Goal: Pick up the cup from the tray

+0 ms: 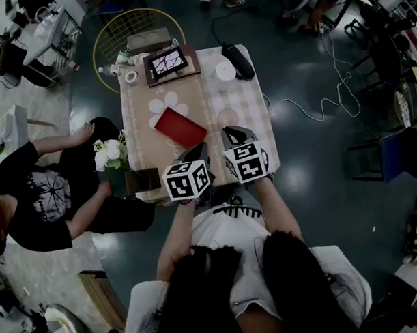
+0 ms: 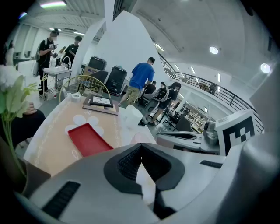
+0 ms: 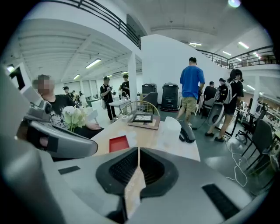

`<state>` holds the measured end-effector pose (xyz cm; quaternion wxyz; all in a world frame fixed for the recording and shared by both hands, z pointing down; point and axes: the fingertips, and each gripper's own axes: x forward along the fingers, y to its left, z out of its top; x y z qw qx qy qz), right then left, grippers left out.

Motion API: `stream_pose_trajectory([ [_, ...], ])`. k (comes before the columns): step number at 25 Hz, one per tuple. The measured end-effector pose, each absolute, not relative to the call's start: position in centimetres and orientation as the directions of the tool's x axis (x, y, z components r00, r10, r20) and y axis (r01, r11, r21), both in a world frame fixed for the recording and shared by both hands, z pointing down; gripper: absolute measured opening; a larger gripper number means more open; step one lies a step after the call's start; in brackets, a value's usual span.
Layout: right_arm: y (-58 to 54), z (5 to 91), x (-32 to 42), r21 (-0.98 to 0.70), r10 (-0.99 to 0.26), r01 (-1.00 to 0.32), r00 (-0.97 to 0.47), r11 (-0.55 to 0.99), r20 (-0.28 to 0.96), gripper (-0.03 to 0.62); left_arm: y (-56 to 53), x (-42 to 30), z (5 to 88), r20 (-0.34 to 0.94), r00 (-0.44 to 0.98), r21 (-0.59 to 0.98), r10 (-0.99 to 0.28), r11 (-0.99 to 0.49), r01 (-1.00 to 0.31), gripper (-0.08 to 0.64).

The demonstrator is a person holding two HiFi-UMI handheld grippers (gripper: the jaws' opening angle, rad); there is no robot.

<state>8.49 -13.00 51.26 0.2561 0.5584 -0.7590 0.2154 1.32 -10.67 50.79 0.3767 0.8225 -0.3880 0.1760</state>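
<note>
A flat red tray (image 1: 181, 126) lies on the beige cloth near the table's middle, and I see nothing on it. A white cup (image 1: 225, 71) stands farther back on the checked cloth, apart from the tray; it also shows in the left gripper view as a pale cup (image 2: 131, 116) and in the right gripper view as a pale cup (image 3: 172, 125). My left gripper (image 1: 198, 150) and right gripper (image 1: 233, 134) hover side by side over the table's near edge, short of the tray. Both sets of jaws meet at the tips with nothing between them: left gripper (image 2: 141, 149), right gripper (image 3: 138, 152).
A framed picture (image 1: 167, 63), a tape roll (image 1: 131, 76) and a black device (image 1: 239, 61) sit at the table's far end, with a wire basket (image 1: 135, 34) behind. White flowers (image 1: 107, 153) stand at the left edge beside a seated person (image 1: 38, 189). Cables trail on the floor to the right.
</note>
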Motion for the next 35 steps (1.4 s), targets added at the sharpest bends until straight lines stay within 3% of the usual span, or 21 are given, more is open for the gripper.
stream_pose_trajectory([
  [13, -11.8, 50.5, 8.7, -0.127, -0.757, -0.972, -0.234, 0.198, 0.610, 0.008, -10.0, 1.6, 49.9, 0.556, 0.671, 0.493, -0.491, -0.454, -0.742, 0.005],
  [35, -11.1, 51.3, 8.1, -0.090, -0.747, -0.972, -0.223, 0.215, 0.626, 0.006, -9.5, 0.7, 49.9, 0.552, 0.665, 0.482, -0.503, -0.458, -0.747, 0.005],
])
